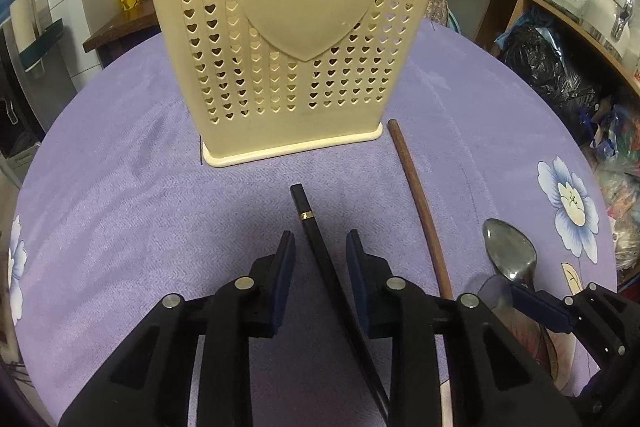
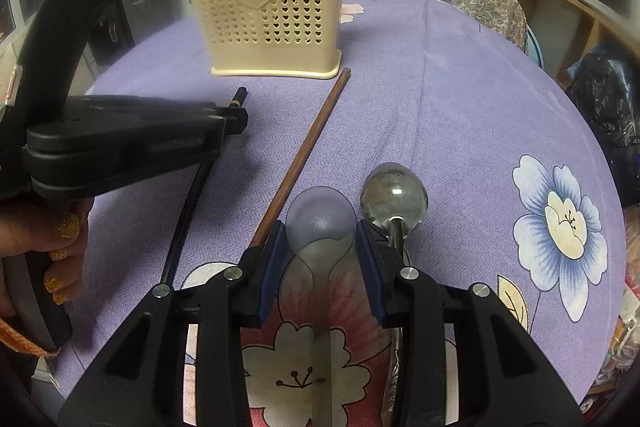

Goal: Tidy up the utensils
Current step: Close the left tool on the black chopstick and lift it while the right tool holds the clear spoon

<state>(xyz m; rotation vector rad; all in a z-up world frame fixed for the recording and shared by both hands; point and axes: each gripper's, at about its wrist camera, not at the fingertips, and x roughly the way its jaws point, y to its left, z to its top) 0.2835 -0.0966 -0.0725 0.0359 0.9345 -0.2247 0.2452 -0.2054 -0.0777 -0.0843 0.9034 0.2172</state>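
Black chopstick (image 1: pixel 320 251), brown chopstick (image 1: pixel 416 203), two spoons (image 2: pixel 394 199) before cream holder (image 1: pixel 292 35).

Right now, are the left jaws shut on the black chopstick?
No, open. The black chopstick lies on the tablecloth between the left gripper's jaws, with gaps on both sides.

I count two chopsticks, a black one (image 1: pixel 320 247) between my left fingers and a brown one (image 1: pixel 420 203) right of them; two spoons, a clear one (image 2: pixel 320 227) between my right fingers and a metal one (image 2: pixel 394 199) beside them; one holder (image 1: pixel 292 39) ahead.

cream holder (image 1: pixel 296 43) blocks ahead, bare cloth (image 1: pixel 120 187) left
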